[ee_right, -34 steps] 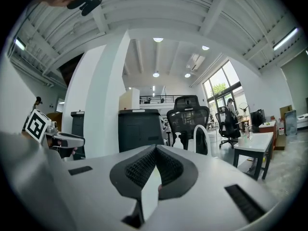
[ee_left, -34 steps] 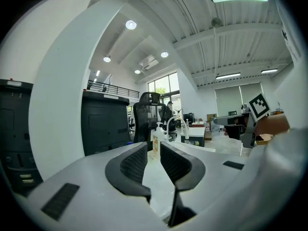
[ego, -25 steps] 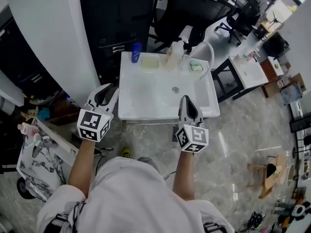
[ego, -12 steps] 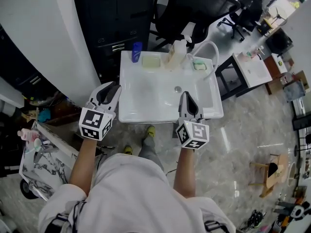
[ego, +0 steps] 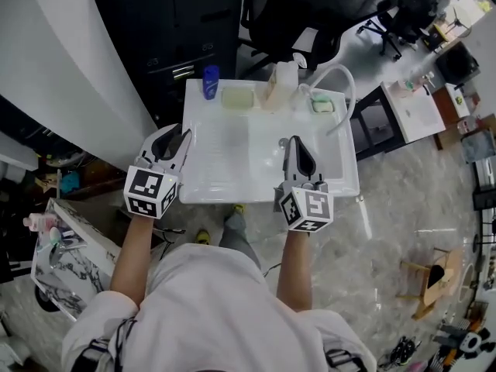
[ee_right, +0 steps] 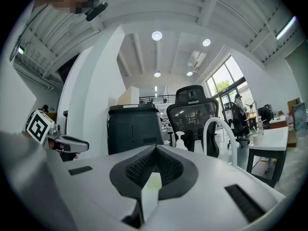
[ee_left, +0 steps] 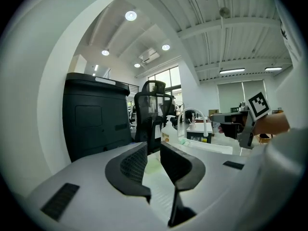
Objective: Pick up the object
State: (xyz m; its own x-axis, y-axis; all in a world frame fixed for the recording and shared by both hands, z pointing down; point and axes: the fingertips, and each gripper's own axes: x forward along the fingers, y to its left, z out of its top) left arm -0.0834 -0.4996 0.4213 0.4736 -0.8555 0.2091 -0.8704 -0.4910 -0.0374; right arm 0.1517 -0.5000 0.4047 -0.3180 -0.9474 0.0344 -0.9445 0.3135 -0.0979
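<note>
As our left gripper (ego: pixel 173 136) hangs spread and our right gripper (ego: pixel 294 142) pressed together, we risk toppling the pump bottle (ego: pixel 279 84) ahead of them if the right reaches in unopened.

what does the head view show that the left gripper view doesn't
Only the head view: the blue bottle and the marble floor. Only the left gripper view: the ceiling lights and beams. Both: the white sink, curved faucet, black cabinet, office chair, the left hand-held gripper open and the right hand-held gripper shut.
</note>
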